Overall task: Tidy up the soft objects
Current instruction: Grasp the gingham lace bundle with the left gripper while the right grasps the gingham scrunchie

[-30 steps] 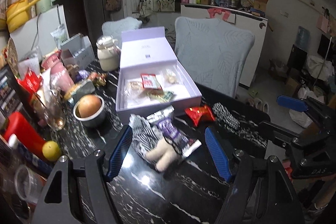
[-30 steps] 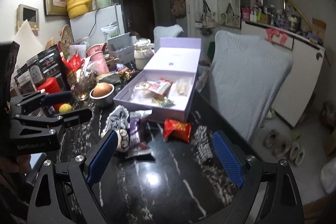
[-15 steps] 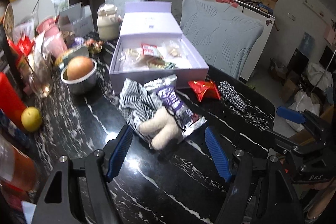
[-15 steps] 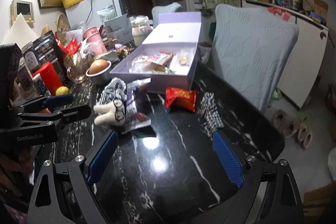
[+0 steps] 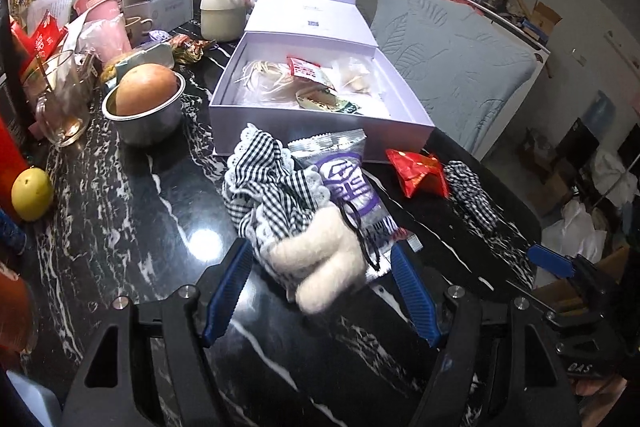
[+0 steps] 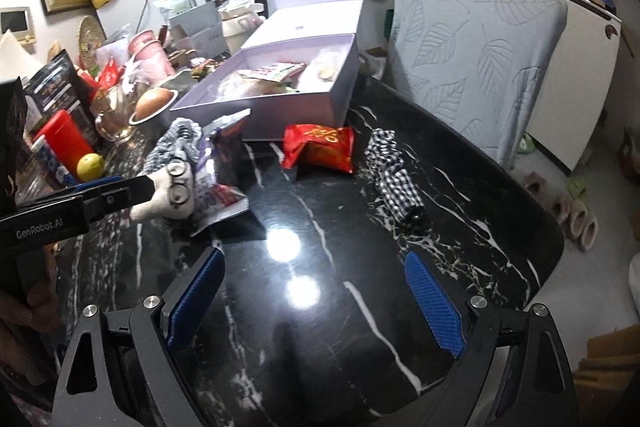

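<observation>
Black marble desk (image 6: pixel 328 307) lying under both tongs; left tongs (image 5: pixel 320 291) gaping around plush toy (image 5: pixel 320 267), right tongs (image 6: pixel 316 299) gaping, empty.

On your black marble desk (image 6: pixel 360 291), a steel bowl (image 5: pixel 146 119) holding a brown round fruit (image 5: pixel 146 89) sits just left of the open lilac box. Beside it you have a glass mug (image 5: pixel 60 99), and a yellow lemon (image 5: pixel 31 193) lies nearer the edge. A cream jar (image 5: pixel 222 7) stands behind the box, and a chair with a leaf-patterned cover (image 6: pixel 476 51) is pushed against the far side.
</observation>
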{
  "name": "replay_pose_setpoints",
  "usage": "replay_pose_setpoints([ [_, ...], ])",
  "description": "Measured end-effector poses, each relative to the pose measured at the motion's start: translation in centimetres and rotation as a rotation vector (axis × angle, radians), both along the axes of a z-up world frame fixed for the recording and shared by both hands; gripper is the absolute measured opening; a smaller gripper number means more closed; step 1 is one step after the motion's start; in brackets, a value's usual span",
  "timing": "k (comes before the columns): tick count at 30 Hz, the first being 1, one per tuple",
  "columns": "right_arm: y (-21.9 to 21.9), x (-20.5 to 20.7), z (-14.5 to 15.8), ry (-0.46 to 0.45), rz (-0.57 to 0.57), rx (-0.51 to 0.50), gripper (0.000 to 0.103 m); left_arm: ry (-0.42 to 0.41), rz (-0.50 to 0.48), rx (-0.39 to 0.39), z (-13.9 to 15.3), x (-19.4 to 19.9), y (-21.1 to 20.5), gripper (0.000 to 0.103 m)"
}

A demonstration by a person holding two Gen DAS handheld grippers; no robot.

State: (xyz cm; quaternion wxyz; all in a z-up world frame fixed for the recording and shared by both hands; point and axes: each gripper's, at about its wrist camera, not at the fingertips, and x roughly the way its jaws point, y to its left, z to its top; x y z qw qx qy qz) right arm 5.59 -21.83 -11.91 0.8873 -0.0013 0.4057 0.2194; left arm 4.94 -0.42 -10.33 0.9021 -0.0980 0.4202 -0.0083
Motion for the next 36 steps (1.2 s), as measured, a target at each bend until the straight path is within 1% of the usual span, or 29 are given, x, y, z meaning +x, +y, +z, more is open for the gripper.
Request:
replay_pose_setpoints([
  [6, -0.3, 1.0, -0.4, 0.002, -0.015, -0.017, 0.093, 0.022, 0.041, 0.026, -1.2, 2.2, 0.6, 0.071],
  [10, -0.4, 1.6, -0.7, 0.01, -0.025, -0.026, 0.093, 0.025, 0.044, 0.028, -1.9, 3.2, 1.1, 0.071],
  [12, -0.4, 1.8, -0.9, 0.018, -0.026, -0.027, 0.093, 0.033, 0.033, 0.037, -2.2, 3.6, 1.0, 0.071],
  [15, -0.4, 2.1, -1.1, 0.027, -0.025, -0.028, 0.093, 0.058, 0.017, 0.0, -3.0, 4.4, 1.3, 0.071],
  [17, -0.3, 2.2, -1.2, 0.033, -0.024, -0.03, 0.093, 0.057, 0.016, -0.002, -3.2, 4.7, 1.4, 0.072],
  [21, -0.2, 2.1, -1.3, 0.036, -0.023, -0.032, 0.093, 0.07, -0.005, 0.032, -3.7, 5.4, 0.9, 0.079],
  [23, -0.2, 2.2, -1.3, 0.036, -0.023, -0.037, 0.093, 0.083, -0.013, 0.027, -4.2, 5.8, 0.9, 0.08],
  [25, -0.1, 2.2, -1.4, 0.036, -0.023, -0.043, 0.093, 0.124, -0.019, 0.0, -5.0, 6.3, 1.1, 0.079],
  [28, -0.2, 2.3, -1.3, 0.034, -0.026, -0.043, 0.093, 0.115, -0.018, 0.03, -5.1, 6.5, 0.8, 0.08],
  [30, -0.3, 2.3, -1.2, 0.027, -0.032, -0.046, 0.093, 0.103, -0.012, 0.029, -5.2, 6.5, 0.7, 0.08],
  [32, -0.5, 2.5, -1.1, 0.022, -0.04, -0.051, 0.093, 0.081, -0.009, 0.025, -5.2, 6.3, 0.7, 0.076],
  [34, -0.7, 2.7, -1.1, 0.02, -0.046, -0.056, 0.093, 0.066, -0.019, 0.029, -5.2, 5.9, 0.6, 0.063],
  [36, -1.0, 3.1, -1.1, 0.017, -0.058, -0.059, 0.093, 0.059, -0.027, 0.021, -5.2, 5.5, 0.6, 0.057],
])
